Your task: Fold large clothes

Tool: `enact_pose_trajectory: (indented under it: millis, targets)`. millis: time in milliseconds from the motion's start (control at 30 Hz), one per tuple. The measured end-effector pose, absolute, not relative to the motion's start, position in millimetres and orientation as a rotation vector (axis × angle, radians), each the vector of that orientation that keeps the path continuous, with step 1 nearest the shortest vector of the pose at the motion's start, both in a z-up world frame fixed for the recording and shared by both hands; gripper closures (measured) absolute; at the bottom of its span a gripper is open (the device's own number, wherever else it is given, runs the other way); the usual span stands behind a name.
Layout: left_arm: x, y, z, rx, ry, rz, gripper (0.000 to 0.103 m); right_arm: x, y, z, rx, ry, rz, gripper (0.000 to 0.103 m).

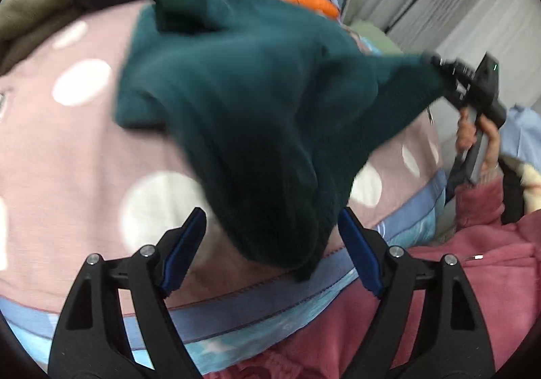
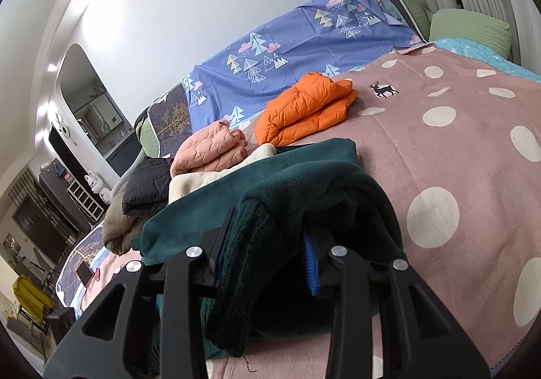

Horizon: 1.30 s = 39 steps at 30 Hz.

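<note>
A: Where is the garment?

B: The dark green fleece hangs lifted over the pink dotted bedspread; one corner is pinched in the right tool off to the right, stretched taut from it; the lower bunch droops between the fingers of the left tool, which stand wide apart, not clamping it; whether the cloth touches either pad, I cannot tell; frame blurred.

A: And from the right wrist?

B: Right tool closed on a thick fold of the green fleece, ribbed edge between the blue pads; the rest is heaped on the bedspread just ahead.

A: Surroundings?

B: Beyond the fleece, an orange puffer jacket lies folded; a peach quilted garment beside it to the left; a cream item, a black jacket and a brownish-grey cloth nearer the bed's edge; blue sheet with a tree print against the wall; green pillow at the far end.
</note>
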State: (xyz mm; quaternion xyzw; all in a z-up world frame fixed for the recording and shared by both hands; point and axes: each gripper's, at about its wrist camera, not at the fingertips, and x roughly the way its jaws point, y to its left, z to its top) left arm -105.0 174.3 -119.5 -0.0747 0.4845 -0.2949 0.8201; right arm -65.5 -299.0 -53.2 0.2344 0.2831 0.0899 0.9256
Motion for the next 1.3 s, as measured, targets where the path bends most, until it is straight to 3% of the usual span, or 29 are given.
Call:
enact_pose_trajectory:
  millis: [67,167,233,467,600,667,767,900,1067,1133,1200,1300]
  targets:
    - [-103.5,161.9,-127.2,-0.159,1.034,-0.659,0.029,-69.2,-300.3,-53.7,0.479,0.582,0.184,0.067]
    - [-101.2,152.1,-126.2,-0.168,0.995,-0.700,0.073,-74.7,-302.6,-50.1,0.475,0.576,0.186,0.072]
    - [-100.0,152.3,-112.1,-0.190,0.960,-0.725,0.076,-78.3,-303.1,-41.6,0.462,0.557,0.199,0.074]
    - [-68.5,200.6,5.0,-0.399,0.549,-0.806,0.078,-50.9,-345.4,-8.6,0.678,0.529,0.216,0.075]
    - [-4.8,205.0,21.1,-0.469,0.532,-0.740,0.078,17.3,-367.4,-19.6,0.815,0.680,0.174,0.073]
    - [37.9,199.4,15.2,-0.486,0.580,-0.694,0.078,45.1,-368.0,-28.9,0.815,0.772,0.134,0.065]
    - [115.9,185.8,-16.3,-0.510,0.739,-0.596,0.074,72.1,-370.3,-50.9,0.877,0.874,0.116,0.052]
    - [166.2,184.0,-54.1,-0.517,0.857,-0.498,0.066,68.3,-378.3,-50.2,0.909,0.822,0.148,0.035]
    - [173.9,192.4,-57.2,-0.552,0.867,-0.547,0.057,50.3,-390.9,-1.4,0.713,0.649,0.089,0.029]
    - [171.3,198.7,-49.6,-0.576,0.863,-0.568,0.048,48.8,-380.9,8.2,0.524,0.622,0.017,0.024]
    - [164.4,209.0,-35.0,-0.595,0.812,-0.589,0.031,58.2,-370.8,-1.9,0.412,0.666,0.007,0.024]
    - [148.7,220.0,-10.0,-0.539,0.699,-0.556,0.019,76.0,-361.1,-31.8,0.322,0.742,0.025,0.024]
